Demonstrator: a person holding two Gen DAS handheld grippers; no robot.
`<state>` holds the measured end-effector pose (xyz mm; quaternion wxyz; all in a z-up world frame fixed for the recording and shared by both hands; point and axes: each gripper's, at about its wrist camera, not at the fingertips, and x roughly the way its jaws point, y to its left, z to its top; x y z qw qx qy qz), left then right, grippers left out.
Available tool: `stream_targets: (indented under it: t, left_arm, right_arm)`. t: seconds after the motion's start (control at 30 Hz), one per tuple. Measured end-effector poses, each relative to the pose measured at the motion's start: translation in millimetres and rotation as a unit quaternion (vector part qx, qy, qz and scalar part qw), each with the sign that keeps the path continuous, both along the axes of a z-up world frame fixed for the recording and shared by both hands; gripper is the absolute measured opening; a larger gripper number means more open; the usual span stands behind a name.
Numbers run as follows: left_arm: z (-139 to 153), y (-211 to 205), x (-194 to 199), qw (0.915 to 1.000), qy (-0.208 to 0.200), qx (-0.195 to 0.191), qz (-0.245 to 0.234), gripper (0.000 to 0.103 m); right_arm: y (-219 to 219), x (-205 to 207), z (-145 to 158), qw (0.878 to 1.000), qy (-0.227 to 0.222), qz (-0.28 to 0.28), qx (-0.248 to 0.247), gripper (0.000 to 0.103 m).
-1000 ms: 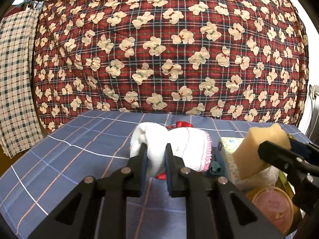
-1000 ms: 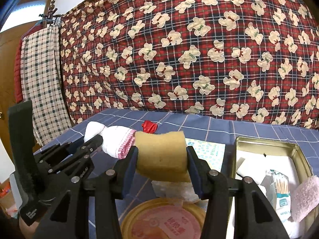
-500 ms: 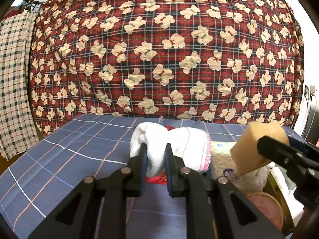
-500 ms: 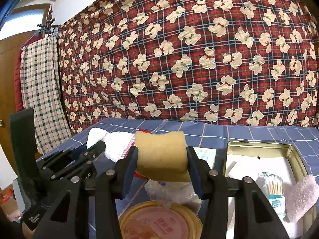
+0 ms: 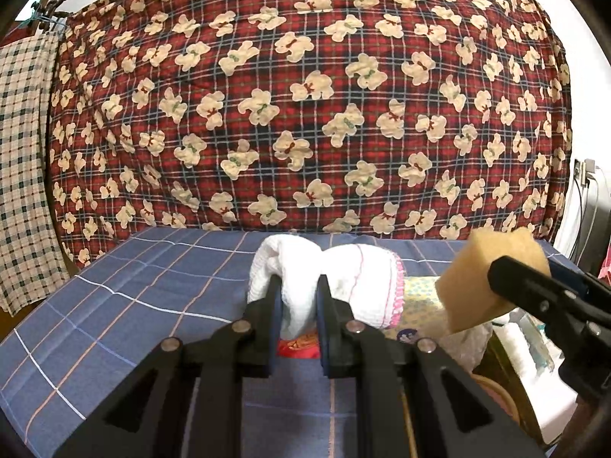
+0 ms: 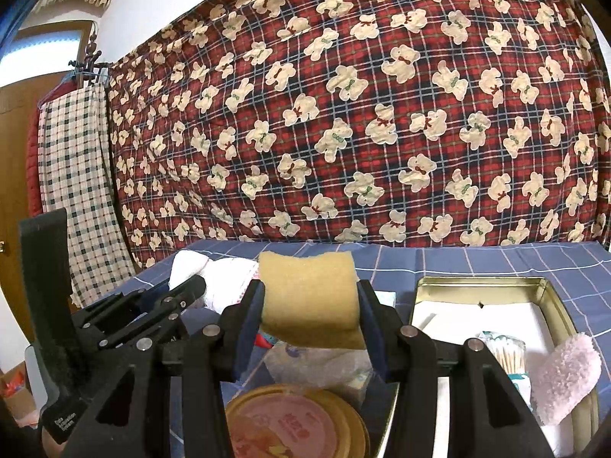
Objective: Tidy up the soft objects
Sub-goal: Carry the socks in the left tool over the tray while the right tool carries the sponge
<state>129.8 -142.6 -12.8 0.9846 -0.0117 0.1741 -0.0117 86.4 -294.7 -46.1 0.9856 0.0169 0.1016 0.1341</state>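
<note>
Both grippers are riding slightly higher than a second ago, loads unchanged, the red trinket (image 5: 299, 345) now sliding under the cloth toward lower centre of the left view.
Left gripper (image 5: 299, 301): jaws nearly closed, clamping a white cloth with pink edging (image 5: 343, 282), which is bulging out either side of the fingers, centre frame, above the blue checked tablecloth (image 5: 133, 305).
Right gripper (image 6: 310, 305): jaws about half open, pinching a yellow sponge (image 6: 311, 297) between both pads, centre frame, clear of the surface.
Below the sponge: crumpled clear plastic (image 6: 317, 366) and a round pink lid (image 6: 290, 423).
Lower right of right view: gold tin tray (image 6: 477, 286) carrying cotton swabs (image 6: 506, 357) and a pink fluffy item (image 6: 565, 378)
</note>
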Motion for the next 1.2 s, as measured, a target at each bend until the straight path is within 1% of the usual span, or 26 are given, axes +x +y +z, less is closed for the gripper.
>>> stream_targets:
  t: [0.6, 0.9, 1.2]
  left_arm:
    - [11.3, -22.2, -3.4, 0.9997, -0.001, 0.006, -0.023, 0.014]
    - [19.3, -43.4, -7.8, 0.9988, 0.0, 0.007, -0.048, 0.014]
    - [25.1, -69.9, -14.0, 0.9968, 0.002, 0.005, -0.08, 0.014]
  right_arm:
    - [-29.5, -9.6, 1.7, 1.0, -0.011, -0.021, 0.02, 0.051]
    - [-54.3, -14.2, 2.7, 0.999, -0.013, -0.036, 0.036, 0.051]
    - [-80.1, -24.1, 2.8, 0.997, -0.016, -0.057, 0.042, 0.051]
